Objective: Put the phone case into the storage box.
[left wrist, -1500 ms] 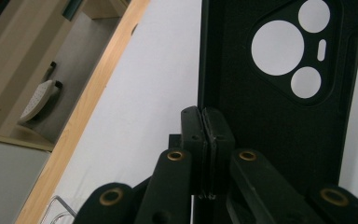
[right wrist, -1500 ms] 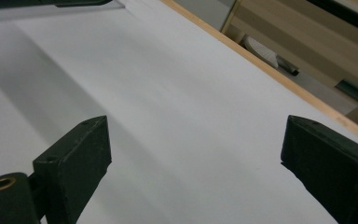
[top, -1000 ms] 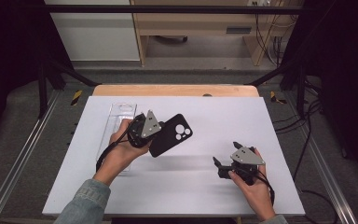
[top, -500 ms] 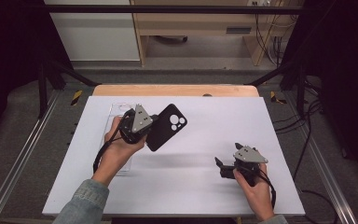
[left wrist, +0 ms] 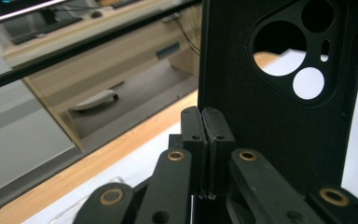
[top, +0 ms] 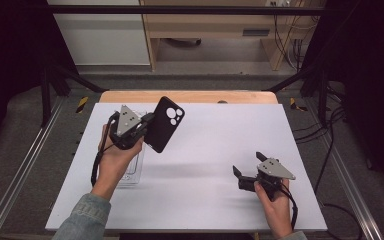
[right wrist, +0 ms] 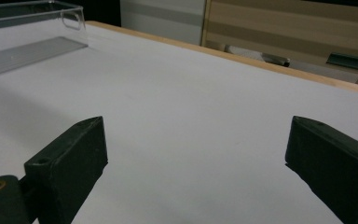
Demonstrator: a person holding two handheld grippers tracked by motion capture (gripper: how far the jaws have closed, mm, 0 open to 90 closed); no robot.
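A black phone case (top: pixel 164 124) with round camera cutouts hangs tilted above the white table (top: pixel 205 150), at the left. My left gripper (top: pixel 147 126) is shut on its edge. In the left gripper view the case (left wrist: pixel 279 107) stands upright with the jaws pinched together on its side at my left gripper (left wrist: pixel 202 135). My right gripper (top: pixel 245 167) rests low near the table's front right, open, nothing between its fingers. The right gripper view has its two pads (right wrist: pixel 70 154) wide apart over bare white surface, my right gripper (right wrist: pixel 196 158) pointing toward the tray.
A clear plastic tray (top: pixel 132 167) lies on the table's left side, partly under the left hand; its corner (right wrist: pixel 70 18) shows far off in the right gripper view. A wooden strip (top: pixel 190 96) borders the table's far edge. Metal rails run along both sides.
My left gripper has lifted the phone case up and carried it toward the far left. The right gripper has shifted slightly nearer the front edge, still open.
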